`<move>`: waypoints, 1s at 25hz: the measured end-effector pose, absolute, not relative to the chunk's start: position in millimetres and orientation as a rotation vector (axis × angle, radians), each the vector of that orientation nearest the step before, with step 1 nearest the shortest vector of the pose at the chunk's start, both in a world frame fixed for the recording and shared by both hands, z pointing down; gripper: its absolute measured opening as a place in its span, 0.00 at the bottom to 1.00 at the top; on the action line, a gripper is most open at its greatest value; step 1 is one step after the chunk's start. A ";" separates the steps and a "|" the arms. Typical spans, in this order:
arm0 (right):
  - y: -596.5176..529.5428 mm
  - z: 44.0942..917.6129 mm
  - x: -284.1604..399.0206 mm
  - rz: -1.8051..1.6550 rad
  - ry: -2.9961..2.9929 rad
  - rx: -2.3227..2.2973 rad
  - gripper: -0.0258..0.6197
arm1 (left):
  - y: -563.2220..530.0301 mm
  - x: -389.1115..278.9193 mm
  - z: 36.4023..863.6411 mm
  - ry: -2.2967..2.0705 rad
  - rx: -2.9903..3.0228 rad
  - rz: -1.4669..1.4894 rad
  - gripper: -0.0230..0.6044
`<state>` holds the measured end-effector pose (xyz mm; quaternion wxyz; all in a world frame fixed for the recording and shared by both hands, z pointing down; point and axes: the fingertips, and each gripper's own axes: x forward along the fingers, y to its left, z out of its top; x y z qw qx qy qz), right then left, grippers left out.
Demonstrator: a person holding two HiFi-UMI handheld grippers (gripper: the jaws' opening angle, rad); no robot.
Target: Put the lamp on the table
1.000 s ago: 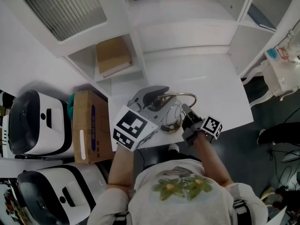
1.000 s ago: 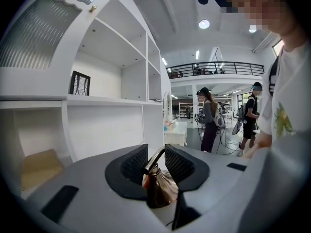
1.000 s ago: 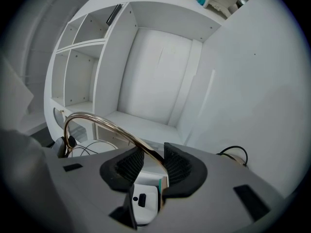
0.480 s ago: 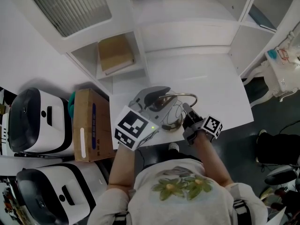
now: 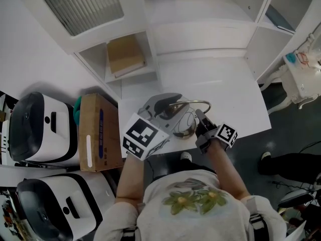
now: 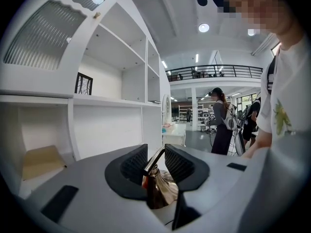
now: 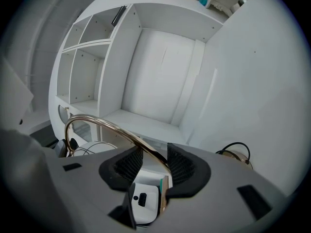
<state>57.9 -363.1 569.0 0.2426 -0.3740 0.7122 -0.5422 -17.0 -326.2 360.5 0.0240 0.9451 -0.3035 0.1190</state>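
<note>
On the white table [image 5: 225, 79], close to its near edge, the lamp [image 5: 193, 102] sat between my 2 grippers in the head view. Its long axis ran across the picture from left to right. A thin arm arched from the left gripper [image 5: 174, 101] over to the right gripper [image 5: 199, 117], with the bow of the arch on the side of the white shelves [image 5: 125, 59]. The arm looked like polished gold tube, and a tangle of thin wire lay beneath it.

In the left gripper view, the left gripper [image 6: 155, 161] had its jaws apart. Between them sat the lamp [image 6: 158, 188], here a shiny gold flared cone that narrowed into the slim stem. The stem rose and leaned toward the right-hand pad, well clear of the other.

In the right gripper view, the right gripper [image 7: 154, 161] had just been opening its jaws, and they stood apart. The lamp [image 7: 117, 129] passed between them as 1 gold tube, near the right-hand pad, with no squeeze that I could see. From there the tube climbed to the left, curved over and dropped at its far end.
</note>
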 end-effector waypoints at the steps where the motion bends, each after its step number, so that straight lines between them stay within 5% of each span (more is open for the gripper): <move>1: -362.8 569.0 57.6 -1.483 1.948 -1.023 0.28 | -325.7 -17.3 360.6 -0.944 2.925 0.367 0.24; 19: -339.0 552.0 68.6 -1.397 2.023 -1.154 0.31 | -311.3 -47.0 340.6 -1.254 2.924 0.372 0.24; 25: -321.0 530.7 79.5 -1.319 1.991 -1.191 0.25 | -295.4 -54.0 348.4 -1.283 2.850 0.341 0.12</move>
